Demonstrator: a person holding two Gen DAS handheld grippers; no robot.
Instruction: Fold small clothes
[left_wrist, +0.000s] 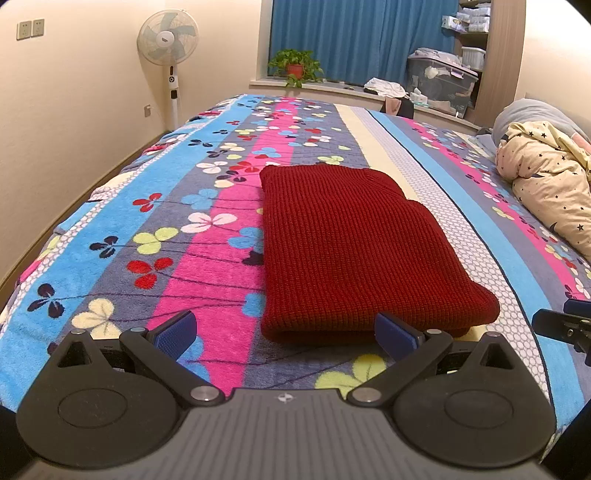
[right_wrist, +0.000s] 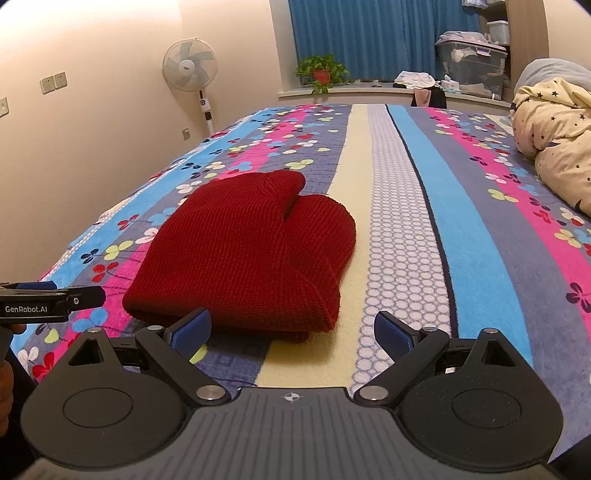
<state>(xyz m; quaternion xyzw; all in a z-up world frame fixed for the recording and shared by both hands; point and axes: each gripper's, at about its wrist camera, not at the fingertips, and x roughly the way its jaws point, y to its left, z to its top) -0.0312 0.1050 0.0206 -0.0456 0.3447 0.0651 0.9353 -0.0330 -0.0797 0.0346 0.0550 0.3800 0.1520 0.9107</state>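
Observation:
A dark red knitted garment lies folded in a thick rectangle on the bed; it also shows in the right wrist view. My left gripper is open and empty, just in front of the garment's near edge, its right finger pad close to the fold. My right gripper is open and empty at the garment's near right corner. Each gripper shows at the edge of the other's view: the right gripper and the left gripper.
The bed is covered by a striped flowery blanket. A bundled star-print quilt and a grey pillow lie at the right. A standing fan, a potted plant and storage boxes stand beyond the bed.

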